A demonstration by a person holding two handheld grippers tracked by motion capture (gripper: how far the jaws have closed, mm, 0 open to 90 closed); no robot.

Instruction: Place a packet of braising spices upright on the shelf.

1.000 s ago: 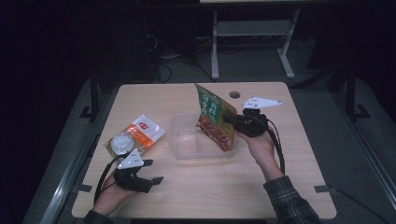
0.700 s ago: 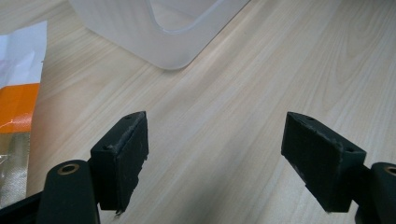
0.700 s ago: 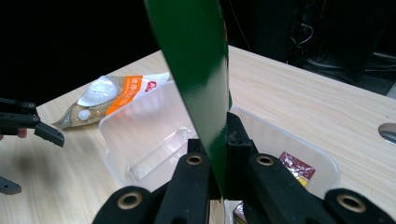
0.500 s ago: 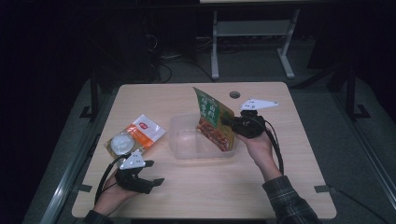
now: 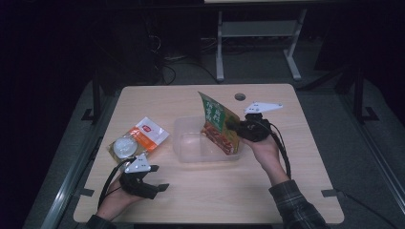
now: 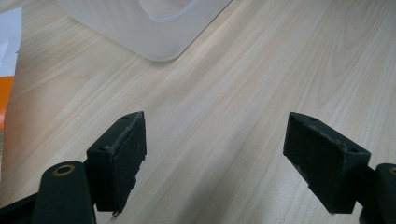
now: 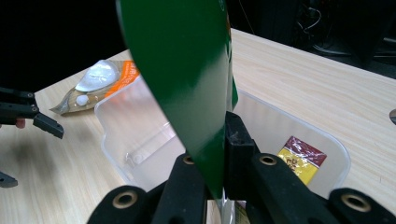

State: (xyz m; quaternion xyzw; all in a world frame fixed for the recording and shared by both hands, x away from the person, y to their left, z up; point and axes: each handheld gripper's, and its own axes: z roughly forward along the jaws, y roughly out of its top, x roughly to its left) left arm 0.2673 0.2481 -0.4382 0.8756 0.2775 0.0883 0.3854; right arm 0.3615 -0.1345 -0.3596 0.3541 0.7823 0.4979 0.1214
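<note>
Landmark: clear tub (image 5: 191, 149), centre of table (image 5: 305, 191)

1. Green pouch (image 5: 218, 123) – held over right end of tub, tilted, top corner leaning away from the person, lower edge down inside the tub rim. Green top, red-brown food print lower down. In right gripper view (image 7: 187, 70) it rises as a curved green sheet straight out of the jaws

2. Right gripper (image 5: 235, 127) – just right of tub, pointing left at it, grey plate on top, cable trailing back along the sleeve. Jaws nearly together, pinched on the pouch's edge; they have just been easing apart a touch, pouch still between them. Right hand (image 5: 264, 145) under it, forearm in from bottom edge

3. Left gripper (image 5: 160, 183) – well left of tub and nearer the person, low over bare table. Jaws wide, nothing between; left gripper view shows wood grain in the gap, a tub corner (image 6: 154, 32) ahead. Left hand (image 5: 117, 202) behind it

4. Orange pack (image 5: 138, 140) – flat on table left of tub, round white item at its near end, apart from both grippers

5. Small red-yellow packet (image 7: 299, 158) – seen in right gripper view, lying by the tub's wall; inside or under, can't tell
</note>
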